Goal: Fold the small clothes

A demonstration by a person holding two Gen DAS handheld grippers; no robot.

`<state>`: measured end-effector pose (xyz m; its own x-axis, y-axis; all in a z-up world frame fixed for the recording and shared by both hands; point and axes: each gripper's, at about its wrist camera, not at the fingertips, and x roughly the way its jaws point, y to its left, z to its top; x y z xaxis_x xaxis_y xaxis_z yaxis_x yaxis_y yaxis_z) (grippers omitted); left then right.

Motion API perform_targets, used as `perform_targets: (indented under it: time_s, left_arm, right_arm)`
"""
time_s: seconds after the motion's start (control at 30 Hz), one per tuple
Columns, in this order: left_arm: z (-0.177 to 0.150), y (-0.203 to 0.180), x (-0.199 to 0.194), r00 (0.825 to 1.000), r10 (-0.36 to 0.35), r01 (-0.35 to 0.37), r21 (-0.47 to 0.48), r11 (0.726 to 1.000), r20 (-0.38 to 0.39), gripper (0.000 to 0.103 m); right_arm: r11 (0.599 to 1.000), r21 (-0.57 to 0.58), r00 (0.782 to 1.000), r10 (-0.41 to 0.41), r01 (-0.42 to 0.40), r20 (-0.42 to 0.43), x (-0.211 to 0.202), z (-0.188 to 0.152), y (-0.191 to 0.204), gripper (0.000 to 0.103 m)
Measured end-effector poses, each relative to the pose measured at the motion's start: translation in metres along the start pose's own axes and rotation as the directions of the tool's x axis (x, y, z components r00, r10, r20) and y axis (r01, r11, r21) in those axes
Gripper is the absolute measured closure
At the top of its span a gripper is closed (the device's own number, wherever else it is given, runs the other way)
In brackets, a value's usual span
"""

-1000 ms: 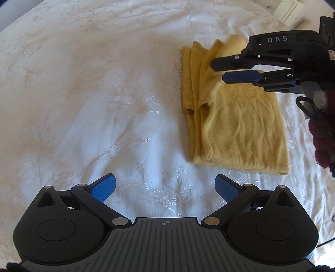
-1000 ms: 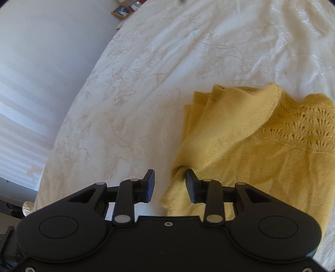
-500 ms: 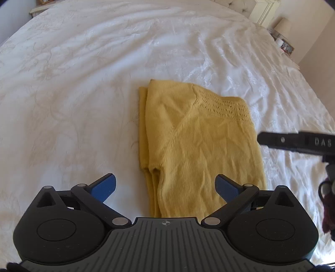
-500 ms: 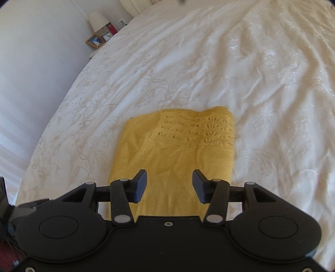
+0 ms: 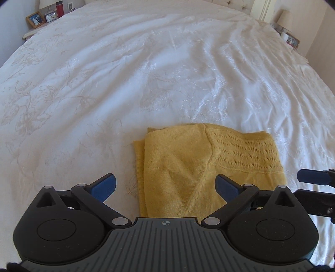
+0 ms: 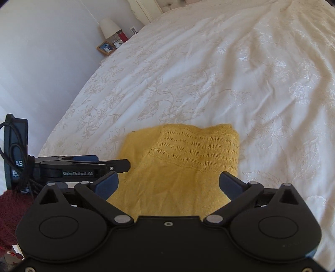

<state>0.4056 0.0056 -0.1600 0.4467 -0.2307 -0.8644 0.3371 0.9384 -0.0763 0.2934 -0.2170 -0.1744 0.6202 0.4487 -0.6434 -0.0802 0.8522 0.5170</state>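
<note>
A yellow knitted garment (image 5: pixel 201 165) lies folded flat on the white bedspread (image 5: pixel 146 73), with its lace-knit band at the far right. It also shows in the right wrist view (image 6: pixel 180 173). My left gripper (image 5: pixel 166 185) is open and empty, hovering over the garment's near left part. My right gripper (image 6: pixel 168 183) is open and empty, over the garment's near edge. The right gripper's finger (image 5: pixel 312 176) shows at the right edge of the left wrist view. The left gripper (image 6: pixel 83 167) shows side-on in the right wrist view.
A bedside table with a picture frame (image 5: pixel 35 18) and a red bottle stands at the far left corner. A lamp (image 5: pixel 285 17) stands at the far right. The lamp (image 6: pixel 107 26) and the frame also show in the right wrist view. A dark red sleeve (image 6: pixel 10 211) shows at left.
Both grippers have drawn back from the garment toward its near edge. The right gripper has opened wider. The garment lies flat, let go.
</note>
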Motion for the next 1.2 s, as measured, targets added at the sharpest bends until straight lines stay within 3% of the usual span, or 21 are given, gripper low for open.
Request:
perform_targets:
  time_s: [0.1, 0.2, 0.3, 0.47, 0.6, 0.77, 1.03, 1.2]
  left_arm:
    - [0.001, 0.012, 0.021, 0.998, 0.016, -0.017, -0.030, 0.999, -0.060, 0.000]
    - [-0.004, 0.030, 0.037, 0.994, -0.002, -0.008, -0.089, 0.996, -0.107, 0.000]
    - [-0.005, 0.042, 0.043, 0.993, -0.039, 0.024, -0.133, 0.991, -0.113, 0.000]
    - [-0.002, 0.047, 0.041, 0.992, -0.046, 0.032, -0.125, 0.992, -0.115, 0.000]
    - [-0.004, 0.055, 0.020, 0.995, -0.060, 0.048, -0.144, 0.988, -0.076, 0.000]
    - [-0.029, 0.065, -0.013, 0.988, -0.137, 0.120, -0.209, 0.971, -0.070, 0.000]
    - [-0.084, 0.045, -0.025, 0.959, -0.241, 0.199, -0.250, 0.948, -0.148, 0.000]
    - [-0.095, 0.031, -0.010, 0.941, -0.292, 0.237, -0.280, 0.930, -0.173, 0.000]
  right_arm:
    - [0.999, -0.012, 0.997, 0.051, -0.051, -0.051, 0.022, 0.008, -0.004, 0.000]
    - [0.999, -0.026, 0.994, 0.038, -0.041, -0.107, 0.048, 0.016, -0.011, 0.000]
    - [0.999, -0.033, 0.991, 0.011, -0.015, -0.133, 0.068, 0.026, -0.021, 0.000]
    - [1.000, -0.019, 0.989, -0.014, 0.011, -0.148, 0.087, 0.043, -0.033, 0.001]
    - [1.000, 0.005, 0.996, -0.005, 0.005, -0.085, 0.070, 0.050, -0.031, 0.001]
    - [0.998, 0.059, 1.000, 0.017, -0.016, -0.018, 0.033, 0.040, -0.040, 0.001]
    - [0.993, 0.117, 0.998, 0.013, -0.006, -0.063, 0.005, 0.002, -0.062, 0.001]
    - [0.990, 0.140, 0.996, 0.031, -0.019, -0.085, 0.005, -0.007, -0.070, 0.001]
